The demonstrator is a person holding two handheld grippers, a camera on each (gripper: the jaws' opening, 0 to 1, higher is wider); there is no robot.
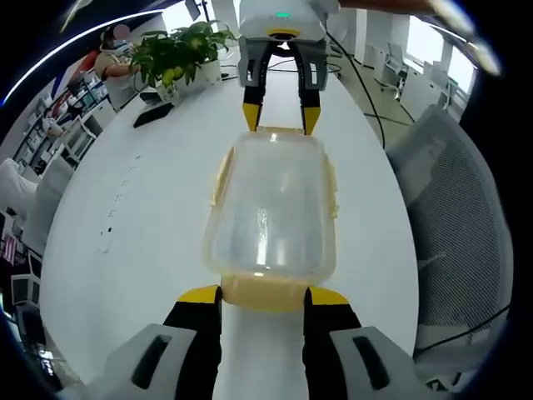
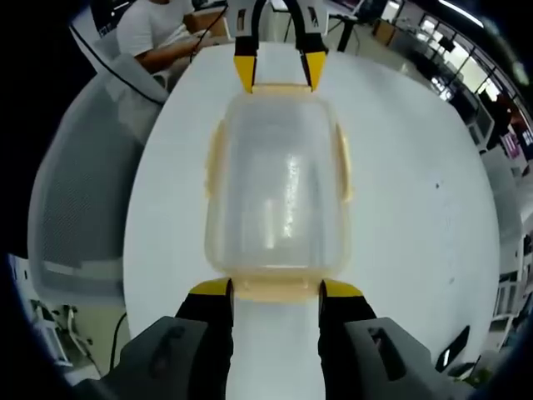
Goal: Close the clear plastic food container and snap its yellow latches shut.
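A clear, rounded-rectangular plastic food container [image 1: 271, 218] with its lid on and pale yellow latches along its edges is seen lying flat on a white oval table [image 1: 150, 208]. Its long axis is aligned with the line between the two grippers, one short end pointing at each.

In the left gripper view, the left gripper [image 1: 263, 297] is held at the near short end, its black, yellow-tipped jaws spread apart on either side of the yellow end latch [image 1: 265, 293]; whether the tips touch the latch cannot be told. The right gripper [image 1: 281, 118] is seen at the far short end, its jaws likewise apart, the tips just beside the container's edge.

In the right gripper view, the same arrangement is seen from the opposite end, with the container [image 2: 277, 185] between the right gripper [image 2: 276, 290] and the left gripper [image 2: 279, 71].

A green potted plant [image 1: 179, 52] is set well beyond the container on the table, and a grey mesh chair [image 1: 454, 200] stands beside the table.
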